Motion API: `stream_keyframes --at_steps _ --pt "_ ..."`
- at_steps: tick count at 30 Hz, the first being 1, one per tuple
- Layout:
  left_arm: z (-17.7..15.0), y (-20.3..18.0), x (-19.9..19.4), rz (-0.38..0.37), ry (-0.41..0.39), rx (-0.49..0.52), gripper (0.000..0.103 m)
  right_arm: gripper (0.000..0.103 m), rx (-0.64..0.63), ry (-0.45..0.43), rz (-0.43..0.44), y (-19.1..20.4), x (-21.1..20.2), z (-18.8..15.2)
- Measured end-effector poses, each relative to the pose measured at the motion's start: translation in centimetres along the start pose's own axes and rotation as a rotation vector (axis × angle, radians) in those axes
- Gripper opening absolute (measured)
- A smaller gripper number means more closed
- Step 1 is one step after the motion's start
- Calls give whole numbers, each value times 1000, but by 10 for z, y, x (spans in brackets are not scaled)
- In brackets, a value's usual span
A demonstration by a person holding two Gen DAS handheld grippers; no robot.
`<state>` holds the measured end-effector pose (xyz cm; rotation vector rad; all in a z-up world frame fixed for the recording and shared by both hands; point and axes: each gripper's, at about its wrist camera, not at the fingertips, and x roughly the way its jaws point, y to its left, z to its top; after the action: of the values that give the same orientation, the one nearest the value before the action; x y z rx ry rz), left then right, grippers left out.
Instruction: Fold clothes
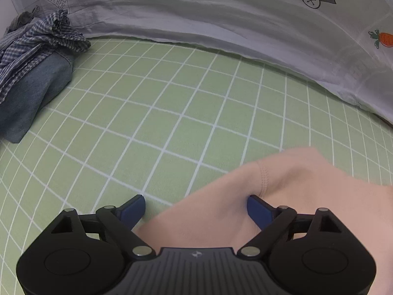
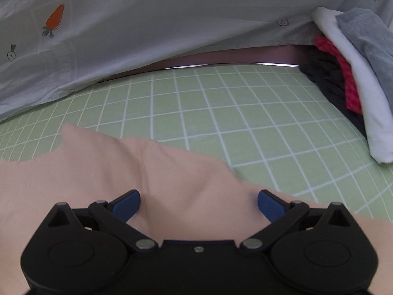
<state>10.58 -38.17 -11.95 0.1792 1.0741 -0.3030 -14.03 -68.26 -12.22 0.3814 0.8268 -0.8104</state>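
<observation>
Both of my grippers sit low over a peach garment [image 1: 282, 191], which lies on the green checked bed sheet [image 1: 172, 113] directly under them; on my left gripper [image 1: 196, 207] the blue fingers [image 1: 133, 209] are spread wide, the garment's edge running up between them with nothing pinched, one finger over bare sheet and the other against the cloth by a stitched seam; on my right gripper [image 2: 199, 204] the fingers [image 2: 126, 205] are just as wide, both over the peach fabric, a soft crease rising between them; beyond the garment the sheet stretches clear to a pale quilt [image 2: 122, 36] printed with carrots, bunched along the far side; in the left view a heap of blue checked and denim clothes [image 1: 36, 66] sits far left; in the right view a pile of white, grey, red and dark clothes [image 2: 353, 81] lies far right.
</observation>
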Motion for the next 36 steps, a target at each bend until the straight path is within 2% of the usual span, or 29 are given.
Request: stream_keyframes --at_steps 8,16,19,22,26,28,30,36 --pt "10 -2 10 3 -72 11 95 103 -17 -17 28 -1 28 23" --pt "10 -1 11 7 -82 3 96 102 99 -34 -4 -15 16 21" --pt "9 -1 11 16 -82 -9 97 99 96 -41 -14 -21 14 21" --pt "9 -1 11 19 -81 -13 98 79 79 -24 32 -25 16 22" --pt "9 0 11 22 -80 -17 99 43 6 -28 112 -19 15 22" --pt "8 0 11 24 -81 -21 100 33 -40 -31 127 -15 13 21" --pt "8 1 12 25 -82 -21 101 14 -55 -37 138 -16 13 21" --pt "8 3 13 26 -81 -25 103 11 -34 -52 130 -20 15 24"
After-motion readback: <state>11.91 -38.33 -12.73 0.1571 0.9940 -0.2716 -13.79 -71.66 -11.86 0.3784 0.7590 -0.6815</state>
